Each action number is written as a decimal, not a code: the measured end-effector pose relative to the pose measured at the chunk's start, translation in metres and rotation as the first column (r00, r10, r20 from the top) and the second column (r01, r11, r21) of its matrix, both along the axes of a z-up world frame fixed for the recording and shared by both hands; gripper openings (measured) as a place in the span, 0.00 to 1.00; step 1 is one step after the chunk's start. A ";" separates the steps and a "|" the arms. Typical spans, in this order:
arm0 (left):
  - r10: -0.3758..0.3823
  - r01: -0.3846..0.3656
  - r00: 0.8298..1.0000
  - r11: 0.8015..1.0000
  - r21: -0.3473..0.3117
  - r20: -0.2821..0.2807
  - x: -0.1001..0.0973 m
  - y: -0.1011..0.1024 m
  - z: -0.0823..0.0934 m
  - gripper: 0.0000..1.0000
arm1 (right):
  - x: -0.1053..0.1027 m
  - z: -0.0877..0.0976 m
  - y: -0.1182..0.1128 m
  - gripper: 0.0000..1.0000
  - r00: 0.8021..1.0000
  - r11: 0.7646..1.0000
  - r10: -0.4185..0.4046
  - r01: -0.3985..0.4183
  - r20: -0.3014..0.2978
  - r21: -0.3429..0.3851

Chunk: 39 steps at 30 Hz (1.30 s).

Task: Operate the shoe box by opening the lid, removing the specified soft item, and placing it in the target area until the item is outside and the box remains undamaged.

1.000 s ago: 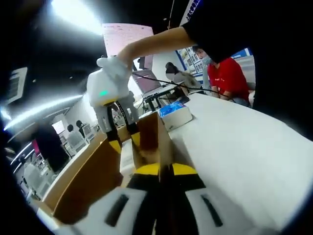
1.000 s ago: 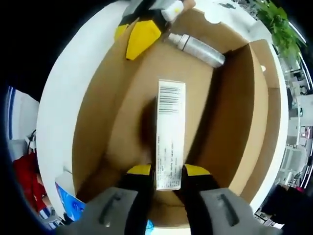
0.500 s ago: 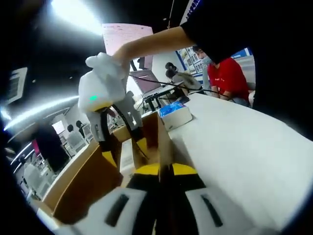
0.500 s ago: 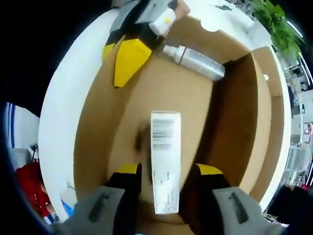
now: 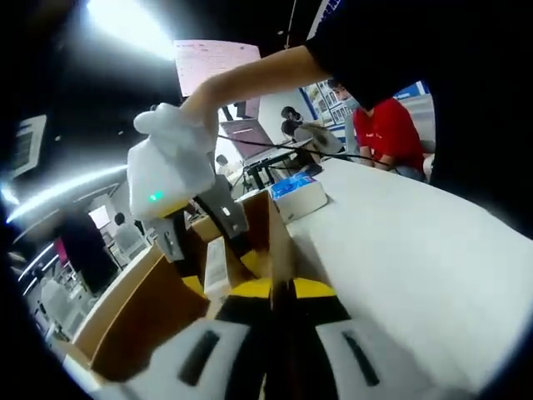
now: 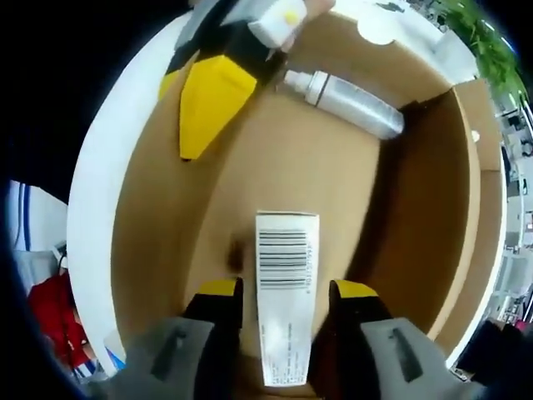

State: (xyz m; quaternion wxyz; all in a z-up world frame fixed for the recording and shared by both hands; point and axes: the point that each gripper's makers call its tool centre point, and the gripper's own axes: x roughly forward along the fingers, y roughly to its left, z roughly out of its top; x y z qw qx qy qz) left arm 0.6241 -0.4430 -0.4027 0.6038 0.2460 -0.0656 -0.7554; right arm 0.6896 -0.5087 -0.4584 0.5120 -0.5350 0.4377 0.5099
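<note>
In the right gripper view the right gripper (image 6: 281, 293) points down into the open shoe box (image 6: 166, 208), its yellow-tipped jaws standing apart on either side of a long white carton (image 6: 286, 292) with a printed barcode; the jaws flank the carton with a sliver of gap each side, so it looks unclamped, though contact lower down is hard to judge. The carton lies flat on the smooth brown cardboard floor. Farther in, a silvery cylindrical bottle (image 6: 346, 104) with a pale cap lies on its side against the far wall. The left gripper (image 6: 212, 92) reaches in from the top, its yellow wedge-shaped tip pressed to the box's left wall. In the left gripper view the left gripper (image 5: 272, 289) has its jaws closed together on the thin upright cardboard wall of the shoe box (image 5: 141, 312), holding it at the rim. Above it, a bare forearm (image 5: 258, 75) slants down to the white-bodied right gripper (image 5: 218, 267), tilted into the box beside the white carton (image 5: 216, 265). The box sits on a matte white table (image 5: 400, 250)
</note>
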 end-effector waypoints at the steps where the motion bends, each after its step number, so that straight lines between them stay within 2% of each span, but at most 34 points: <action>1: 0.000 0.000 1.000 1.000 0.000 0.001 0.000 0.000 0.000 0.06 | 0.000 -0.001 0.000 0.40 1.000 1.000 -0.003 0.003 -0.002 -0.002; 4: 0.000 0.000 1.000 1.000 0.000 0.000 0.000 0.000 0.000 0.06 | 0.001 -0.003 0.001 0.39 1.000 1.000 -0.003 0.003 -0.003 -0.002; 11: 0.000 0.000 1.000 1.000 0.000 0.001 0.000 0.000 0.000 0.06 | 0.002 -0.006 0.000 0.22 1.000 1.000 -0.003 0.003 -0.010 -0.013; 19: 0.000 0.000 1.000 1.000 -0.002 0.002 0.001 0.000 0.000 0.06 | 0.001 -0.009 -0.002 0.23 0.999 0.999 -0.026 0.025 -0.021 -0.022; 26: -0.003 0.003 1.000 1.000 -0.004 0.009 0.000 0.000 0.000 0.06 | 0.000 -0.010 -0.003 0.23 0.994 0.993 -0.107 0.106 -0.015 -0.044; 28: -0.004 0.004 1.000 1.000 -0.004 0.011 0.000 0.000 -0.001 0.06 | -0.001 -0.010 -0.002 0.23 0.998 0.997 -0.061 0.061 -0.006 -0.048; 39: -0.004 0.004 1.000 1.000 -0.004 0.011 -0.001 0.001 -0.001 0.06 | -0.001 -0.009 -0.001 0.22 1.000 0.999 -0.007 0.008 0.022 -0.041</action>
